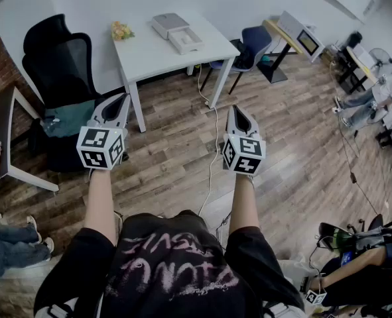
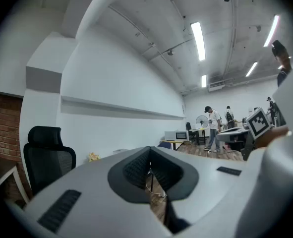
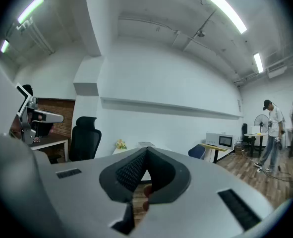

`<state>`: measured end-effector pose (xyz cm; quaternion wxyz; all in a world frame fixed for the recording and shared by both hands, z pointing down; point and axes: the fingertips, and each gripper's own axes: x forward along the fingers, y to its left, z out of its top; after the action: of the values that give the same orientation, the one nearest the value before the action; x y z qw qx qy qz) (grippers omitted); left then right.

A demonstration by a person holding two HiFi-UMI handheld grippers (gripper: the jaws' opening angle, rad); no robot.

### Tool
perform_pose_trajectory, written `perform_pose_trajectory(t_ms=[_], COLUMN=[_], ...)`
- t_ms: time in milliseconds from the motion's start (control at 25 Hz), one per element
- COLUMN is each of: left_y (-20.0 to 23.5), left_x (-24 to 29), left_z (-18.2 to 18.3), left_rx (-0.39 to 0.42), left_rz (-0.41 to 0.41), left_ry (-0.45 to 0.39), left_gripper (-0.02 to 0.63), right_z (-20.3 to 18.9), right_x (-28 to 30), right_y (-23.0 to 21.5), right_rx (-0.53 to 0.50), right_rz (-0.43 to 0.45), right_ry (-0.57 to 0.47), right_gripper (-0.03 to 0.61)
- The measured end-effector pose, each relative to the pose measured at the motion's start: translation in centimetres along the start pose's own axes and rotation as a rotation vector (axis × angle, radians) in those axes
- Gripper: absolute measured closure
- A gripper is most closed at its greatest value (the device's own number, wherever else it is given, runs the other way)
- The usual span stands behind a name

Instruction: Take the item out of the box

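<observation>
The box (image 1: 168,24), pale with a grey top, rests at the far edge of the white counter (image 1: 149,53). I cannot make out what it contains. A flat white tray (image 1: 186,41) lies just beside it, nearer the counter's middle. A small yellow cluster (image 1: 121,30) sits at the far left corner. A black office chair (image 1: 58,57) stands off the counter's left end and a blue chair (image 1: 253,45) off its right. A white cable (image 1: 213,152) runs across the wooden floor (image 1: 169,158). I hold both tools level over that floor, well apart from the counter. The left tongs (image 1: 121,101) have their ribbed pads pressed together on nothing, and the right tongs (image 1: 236,110) are likewise closed and empty.
</observation>
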<state>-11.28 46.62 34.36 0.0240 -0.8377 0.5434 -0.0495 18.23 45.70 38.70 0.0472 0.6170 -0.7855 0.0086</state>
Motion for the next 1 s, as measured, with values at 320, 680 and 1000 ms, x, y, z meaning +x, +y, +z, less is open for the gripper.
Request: perform_pose_trajectory(t_ms=[320,680,1000], left_y=[0.33,0.02,0.44], left_x=[0.36,0.01,-0.35], left_z=[-0.08,-0.15,-0.32], left_rx=[-0.003,-0.002,-0.005], left_rz=[-0.006,-0.004,0.01], left_ry=[0.002,-0.003,0.003], left_gripper=[0.612,0.612,0.612], right_z=[0.13,-0.01,-0.22], right_x=[0.65,0.41,0.34], right_y=[0.29,0.56,0.82], right_rx=[-0.01,-0.007,-0.004], right_rz=[0.0,0.007,0.01], right_ry=[0.003,-0.008,-0.004], right_gripper=[0.569,0.569,0.569])
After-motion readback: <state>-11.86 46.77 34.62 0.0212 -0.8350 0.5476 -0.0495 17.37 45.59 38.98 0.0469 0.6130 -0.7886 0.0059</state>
